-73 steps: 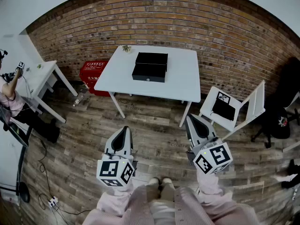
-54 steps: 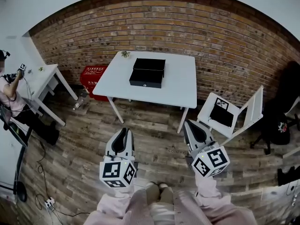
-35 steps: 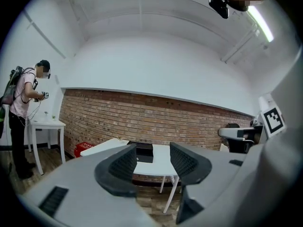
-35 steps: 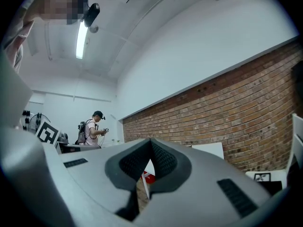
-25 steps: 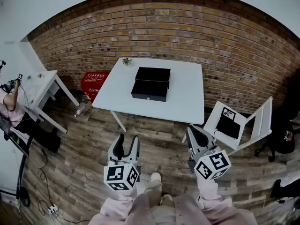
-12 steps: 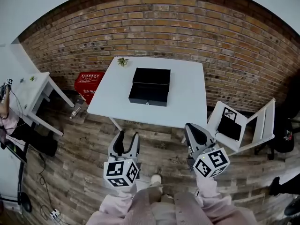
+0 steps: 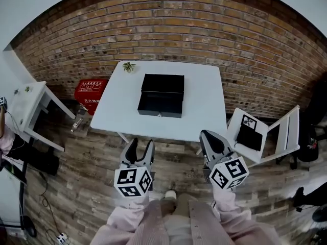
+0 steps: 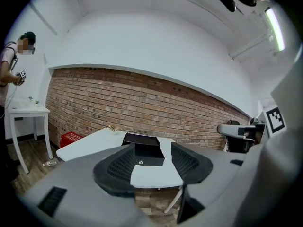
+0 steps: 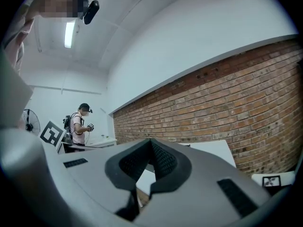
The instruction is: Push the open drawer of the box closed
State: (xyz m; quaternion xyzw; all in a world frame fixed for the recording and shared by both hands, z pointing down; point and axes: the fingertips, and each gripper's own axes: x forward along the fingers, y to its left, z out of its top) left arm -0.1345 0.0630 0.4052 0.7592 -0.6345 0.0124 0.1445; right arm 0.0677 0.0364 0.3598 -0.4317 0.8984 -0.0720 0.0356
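A black box (image 7: 163, 82) lies on the white table (image 7: 204, 106), its drawer (image 7: 160, 105) pulled out toward me. Both grippers hang over the wooden floor, short of the table's near edge. My left gripper (image 7: 142, 146) is open and empty. In the left gripper view the box (image 8: 140, 139) and its drawer front (image 8: 148, 157) show between the spread fingers (image 8: 118, 167), well beyond them. My right gripper (image 7: 207, 136) is shut with nothing in it; in the right gripper view its fingertips (image 9: 150, 145) meet in front of the table (image 9: 210, 148).
A small plant (image 7: 129, 66) stands at the table's far left corner. A red crate (image 7: 89, 90) and a white side table (image 7: 28, 103) are to the left. A white folding chair (image 7: 263, 131) stands at the right. The brick wall (image 7: 168, 29) runs behind.
I have come closer to the table, so the box looks nearer. My left gripper, shut at first, now stands open. The right gripper stays shut.
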